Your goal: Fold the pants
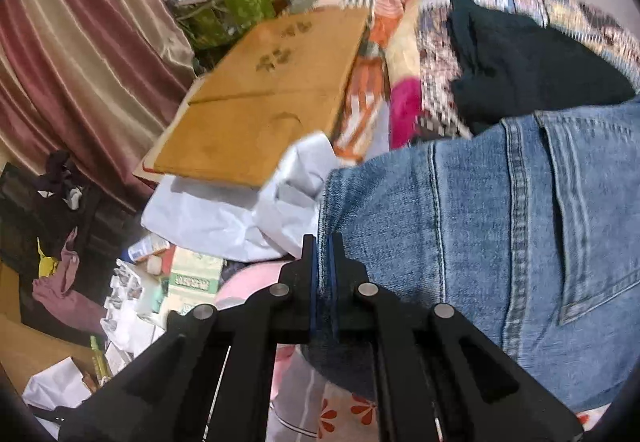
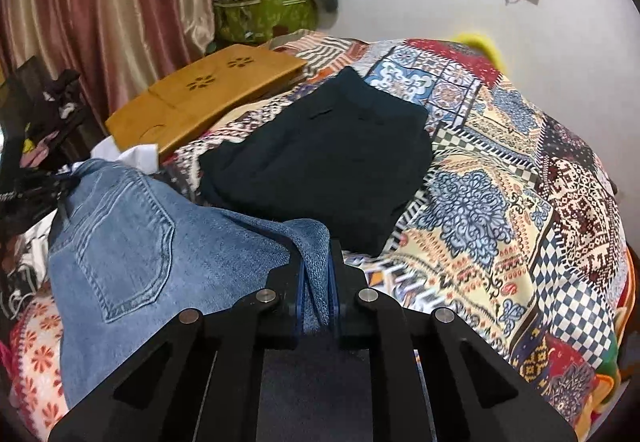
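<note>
Light blue jeans [image 1: 500,226] are held up over the bed, back pocket [image 2: 128,238] showing. My left gripper [image 1: 323,242] is shut on one edge of the jeans' denim, which runs off to the right of its fingers. In the right wrist view my right gripper [image 2: 320,250] is shut on a folded corner of the same jeans [image 2: 168,242], the cloth bunched between its pads and hanging to the left. A folded dark garment [image 2: 320,166] lies flat on the patterned bedspread [image 2: 500,182] just beyond the jeans.
A wooden lap desk [image 2: 200,94] lies on the bed's far left, white cloth [image 1: 240,214] under its near edge. A green box [image 2: 260,14] piled with clutter stands by the striped curtain [image 1: 80,54]. Clothes and papers litter the floor [image 1: 100,302] at left.
</note>
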Demonstrator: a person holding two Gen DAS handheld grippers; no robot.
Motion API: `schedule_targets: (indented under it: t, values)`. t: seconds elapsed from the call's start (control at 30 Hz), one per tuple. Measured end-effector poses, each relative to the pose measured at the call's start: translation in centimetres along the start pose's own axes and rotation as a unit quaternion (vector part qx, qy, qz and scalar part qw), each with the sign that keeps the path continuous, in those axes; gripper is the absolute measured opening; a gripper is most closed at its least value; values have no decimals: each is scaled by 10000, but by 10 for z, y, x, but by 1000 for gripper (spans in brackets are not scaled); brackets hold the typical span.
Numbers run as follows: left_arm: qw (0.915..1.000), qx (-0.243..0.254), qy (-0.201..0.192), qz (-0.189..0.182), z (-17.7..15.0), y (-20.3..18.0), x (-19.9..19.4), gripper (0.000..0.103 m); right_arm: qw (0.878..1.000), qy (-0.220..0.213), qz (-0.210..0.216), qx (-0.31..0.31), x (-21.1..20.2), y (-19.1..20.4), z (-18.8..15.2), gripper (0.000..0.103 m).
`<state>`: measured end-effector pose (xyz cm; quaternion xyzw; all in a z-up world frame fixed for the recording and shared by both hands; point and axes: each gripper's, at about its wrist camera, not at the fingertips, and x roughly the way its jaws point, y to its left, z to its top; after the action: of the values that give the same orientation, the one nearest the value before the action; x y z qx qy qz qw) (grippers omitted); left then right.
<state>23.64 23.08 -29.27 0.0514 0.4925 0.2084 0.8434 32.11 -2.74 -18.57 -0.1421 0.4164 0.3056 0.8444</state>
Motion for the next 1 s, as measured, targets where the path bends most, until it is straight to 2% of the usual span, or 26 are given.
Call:
schedule_targets:
  t: [0.1,0.13,0.2,0.3,0.37,0.4,0.43,0.47,0.53,0.57,0.67,0.73,0.8,0.87,1.0]
  values:
    - [9981,308,527,-132,-12,-18,40,12,9994,305,41,126,16,-3,-1,12]
    - [9977,369,547,-146,-14,-19,43,12,9993,325,51,204,13,-6,0,20]
    - [9978,415,497,-153,-14,-17,40,13,9985,409,-78,342,2,-10,-1,33]
    - [9980,316,512,-196,-5,-4,24,16,9976,347,129,593,-27,-22,-7,56]
    - [9980,119,407,-462,5,9,4,19,9964,264,233,776,-47,-26,-13,63]
    - [9979,54,323,-555,9,12,-3,23,9958,215,261,856,-56,-27,-18,67]
    - [9977,-28,201,-653,13,14,-13,36,9953,199,268,904,-58,-26,-21,70]
    - [9970,-122,65,-767,16,16,-22,52,9947,221,265,967,-62,-24,-29,71]
    - [9926,-283,-179,-1171,22,9,-39,68,9939,377,299,996,-59,-19,-39,71]
    - [9909,-272,-196,-1302,22,2,-42,70,9927,542,348,1016,-54,-14,-48,71]
    - [9885,60,-5,-1508,15,-30,-38,72,9866,1068,628,1062,-39,4,-80,71]
    - [9881,419,283,-1453,-2,-55,-24,73,9938,738,306,769,-49,20,-94,75]
    - [9882,490,423,-1388,-20,-66,-13,73,9947,729,269,672,-56,28,-101,79]
    - [9879,526,392,-1403,-35,-66,-11,74,9943,710,360,707,-64,31,-106,79]
    - [9865,994,429,-1227,-39,-64,-27,74,9938,720,509,674,-72,25,-106,77]
